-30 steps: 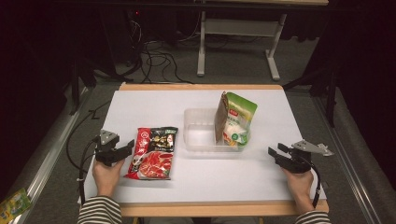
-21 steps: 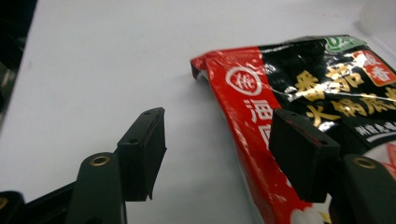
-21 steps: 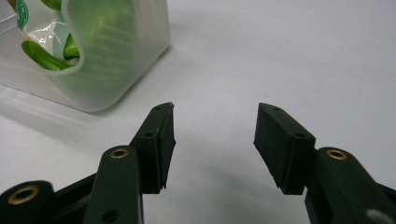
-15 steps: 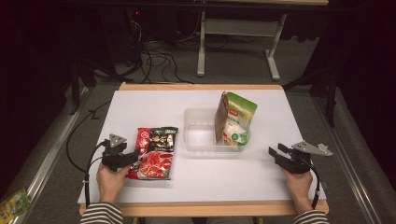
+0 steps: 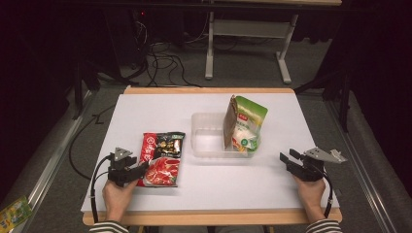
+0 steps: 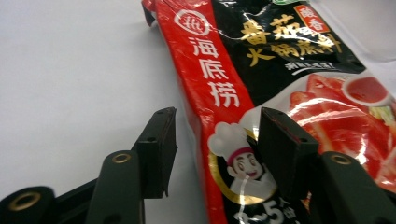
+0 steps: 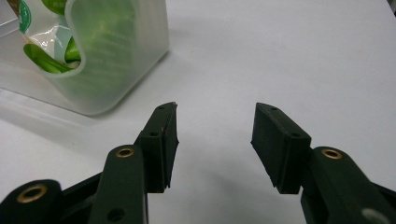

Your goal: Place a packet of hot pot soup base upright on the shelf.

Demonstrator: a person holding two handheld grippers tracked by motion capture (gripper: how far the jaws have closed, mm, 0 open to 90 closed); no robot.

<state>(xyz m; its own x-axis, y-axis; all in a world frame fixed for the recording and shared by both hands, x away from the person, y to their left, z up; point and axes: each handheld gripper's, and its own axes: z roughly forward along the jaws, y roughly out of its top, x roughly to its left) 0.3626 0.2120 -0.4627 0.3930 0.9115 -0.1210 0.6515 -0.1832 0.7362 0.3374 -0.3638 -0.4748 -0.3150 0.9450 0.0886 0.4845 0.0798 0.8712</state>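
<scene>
A red and black soup-base packet lies flat on the white table, left of centre. My left gripper is at the packet's near left edge. In the left gripper view its jaws straddle that edge of the packet, one low beside it and one over it. They have just been closing, and a gap still shows at the pads. My right gripper rests at the right front, open with nothing between its jaws.
A clear plastic tub sits mid-table with a green and white pouch and a brown packet standing in its right end; its corner shows in the right gripper view. A small yellow-green packet lies on the floor at left.
My left gripper has moved right, onto the packet's left edge, and its jaws have narrowed. The right gripper has stayed put.
</scene>
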